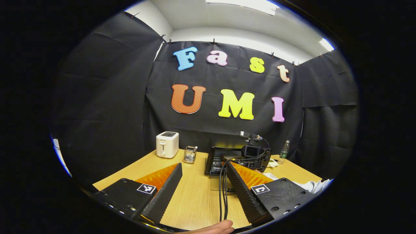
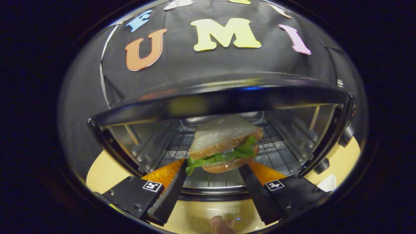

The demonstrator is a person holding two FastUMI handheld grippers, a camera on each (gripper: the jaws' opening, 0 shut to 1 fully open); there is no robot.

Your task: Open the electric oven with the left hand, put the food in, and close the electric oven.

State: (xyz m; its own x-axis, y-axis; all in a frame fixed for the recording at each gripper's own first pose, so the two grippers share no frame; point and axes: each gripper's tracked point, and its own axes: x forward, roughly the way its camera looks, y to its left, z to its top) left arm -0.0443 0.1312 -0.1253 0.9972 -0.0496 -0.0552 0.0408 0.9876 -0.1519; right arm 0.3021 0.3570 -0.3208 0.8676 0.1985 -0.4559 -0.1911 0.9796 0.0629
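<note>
In the right gripper view a sandwich [image 2: 224,146] of sliced bread and green lettuce hangs tilted in the mouth of the electric oven [image 2: 221,97], just above its wire rack [image 2: 279,159]. My right gripper [image 2: 214,164] is shut on the sandwich, one fingertip on each side. In the left gripper view the oven [image 1: 214,159] stands at the back of the wooden table [image 1: 195,198] with its glass door folded down toward me. The right gripper [image 1: 255,156] and its camera are in front of the oven. My left gripper [image 1: 203,164] is open and holds nothing, well back from the oven.
A white toaster [image 1: 167,144] and a small glass holder [image 1: 190,154] stand at the back left of the table. A plastic bottle [image 1: 284,151] stands at the back right. Black cables [image 1: 222,191] trail across the table. White cloth [image 1: 312,185] lies at the right edge.
</note>
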